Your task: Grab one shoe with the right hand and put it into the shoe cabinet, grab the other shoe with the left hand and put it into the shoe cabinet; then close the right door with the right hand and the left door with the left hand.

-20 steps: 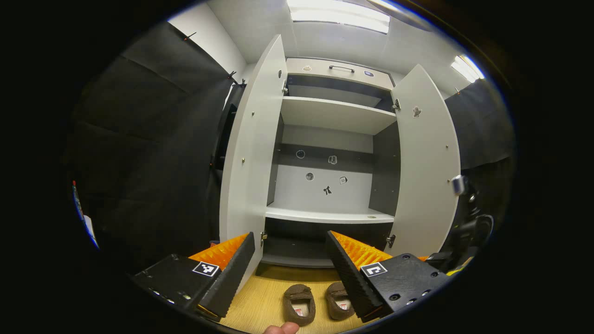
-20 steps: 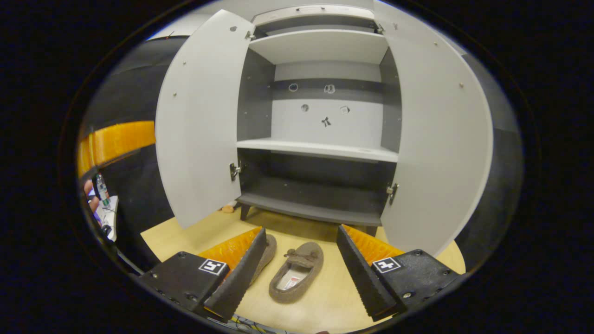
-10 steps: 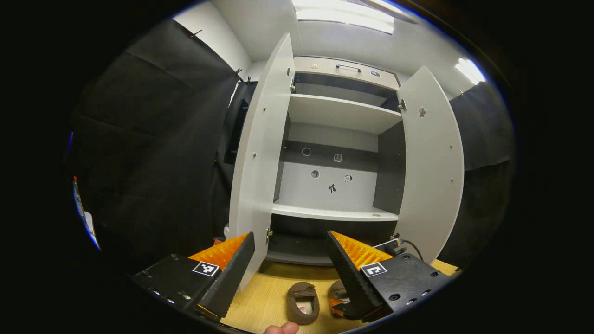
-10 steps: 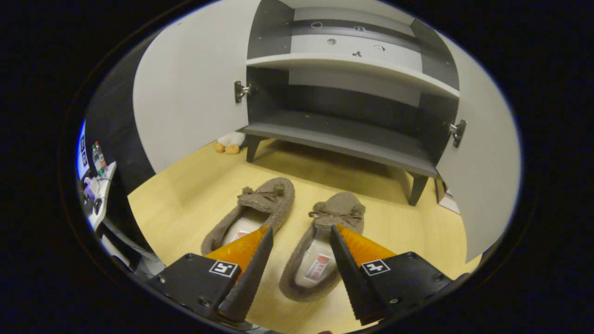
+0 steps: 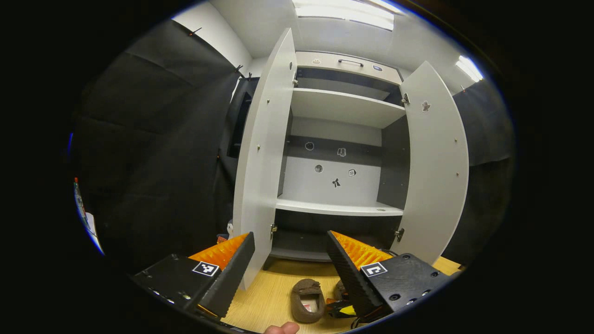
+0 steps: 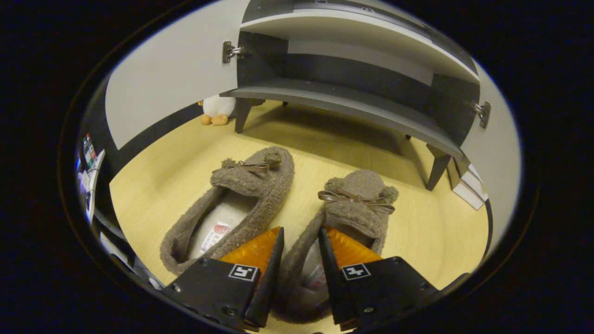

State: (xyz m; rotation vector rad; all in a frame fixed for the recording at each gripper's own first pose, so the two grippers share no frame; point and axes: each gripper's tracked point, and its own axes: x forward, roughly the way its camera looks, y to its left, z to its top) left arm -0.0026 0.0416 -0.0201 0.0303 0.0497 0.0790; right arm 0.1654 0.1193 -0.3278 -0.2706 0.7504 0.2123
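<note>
The shoe cabinet [image 5: 341, 139] stands with both doors swung wide, its bottom shelf [image 6: 343, 104] bare at twelve o'clock in the right gripper view. On the wooden floor [image 6: 176, 171] two fuzzy brown slippers lie side by side. The right gripper [image 6: 299, 241] has narrowed around the left wall of the right slipper [image 6: 357, 204]; whether both fingers press cannot be told. The left slipper [image 6: 241, 195] lies at ten o'clock. The left gripper [image 5: 290, 253] hangs high, spread wide, holding nothing.

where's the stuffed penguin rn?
In the right gripper view, the stuffed penguin sits on the floor upper left, beside the cabinet's front-left leg, under the open door.
</note>
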